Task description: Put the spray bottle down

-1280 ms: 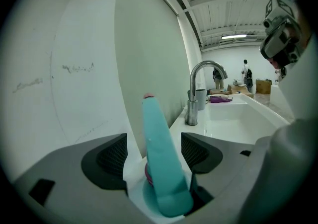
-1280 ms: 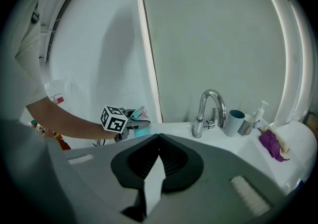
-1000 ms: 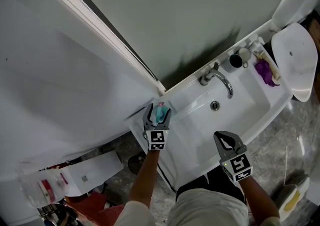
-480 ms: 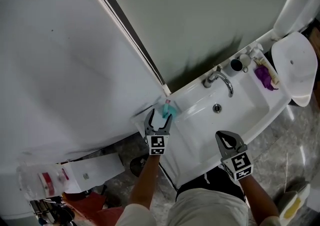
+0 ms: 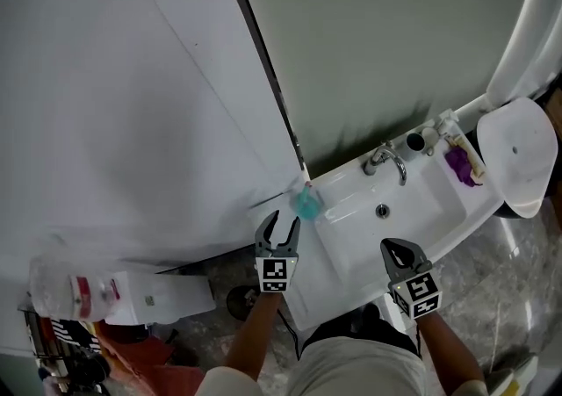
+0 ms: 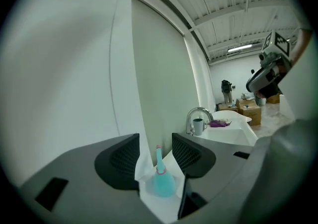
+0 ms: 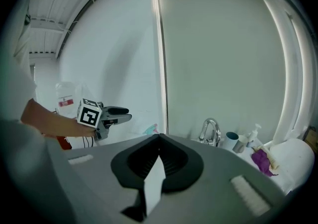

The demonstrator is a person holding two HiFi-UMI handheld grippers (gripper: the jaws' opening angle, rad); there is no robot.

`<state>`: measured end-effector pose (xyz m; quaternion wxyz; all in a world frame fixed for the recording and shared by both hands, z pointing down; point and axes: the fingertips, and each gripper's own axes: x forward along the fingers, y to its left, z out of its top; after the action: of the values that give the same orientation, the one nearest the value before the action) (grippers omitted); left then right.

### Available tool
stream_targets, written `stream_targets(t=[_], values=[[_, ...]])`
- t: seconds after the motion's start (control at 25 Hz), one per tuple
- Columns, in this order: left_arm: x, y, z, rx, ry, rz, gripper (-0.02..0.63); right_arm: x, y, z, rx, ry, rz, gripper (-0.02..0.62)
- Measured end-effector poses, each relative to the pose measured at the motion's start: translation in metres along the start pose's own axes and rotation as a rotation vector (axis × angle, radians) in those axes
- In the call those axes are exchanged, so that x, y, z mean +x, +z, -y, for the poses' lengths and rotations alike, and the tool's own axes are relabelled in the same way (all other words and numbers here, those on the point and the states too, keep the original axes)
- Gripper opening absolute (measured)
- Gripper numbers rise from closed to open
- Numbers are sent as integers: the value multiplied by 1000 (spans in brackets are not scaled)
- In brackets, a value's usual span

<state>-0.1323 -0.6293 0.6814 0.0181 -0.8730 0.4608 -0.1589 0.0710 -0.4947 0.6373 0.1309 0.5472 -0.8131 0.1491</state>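
The teal spray bottle [image 5: 306,203] stands upright on the left corner of the white sink [image 5: 421,210], by the wall edge. My left gripper [image 5: 278,226] hangs just short of it, apart from it, with its jaws closing and nothing between them. In the left gripper view the spray bottle [image 6: 161,181] shows through the gap of the left gripper [image 6: 155,156], farther off. My right gripper [image 5: 401,251] is shut and empty over the sink's front edge. The right gripper [image 7: 159,141] view has the left gripper [image 7: 119,113] at its left and the spray bottle [image 7: 150,129] behind.
A chrome faucet [image 5: 389,160] stands at the back of the basin. A dark cup [image 5: 415,140], a soap dispenser [image 5: 450,133] and a purple cloth [image 5: 461,164] sit at the right end. A white toilet lid [image 5: 518,153] lies beyond. A clear plastic bottle [image 5: 70,293] lies at lower left.
The left gripper has let go of the spray bottle and drawn back toward me. The bottle stays on the sink corner. The right gripper keeps shut.
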Motion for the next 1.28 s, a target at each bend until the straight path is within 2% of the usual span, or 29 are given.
stream_targets(t=[0.24,0.4,0.64,0.76,1.0,1.28], values=[[-61,35,17,-31,88,35,125,-36,6,-4,-46,55,20,11],[-99,51,31,-32,168,19,69,-61,8,-6,-63,111,32,11],[-158,69,64,-50,264,-5,23,-103,12,-6,-91,188,76,11],[-182,78,88,-62,274,-17,14,-125,9,-7,-96,217,86,11],[-229,86,137,-158,269,-15,6,-158,-2,-11,-102,268,102,11],[-285,81,178,-177,314,-17,6,-180,-21,-25,-101,316,104,11]])
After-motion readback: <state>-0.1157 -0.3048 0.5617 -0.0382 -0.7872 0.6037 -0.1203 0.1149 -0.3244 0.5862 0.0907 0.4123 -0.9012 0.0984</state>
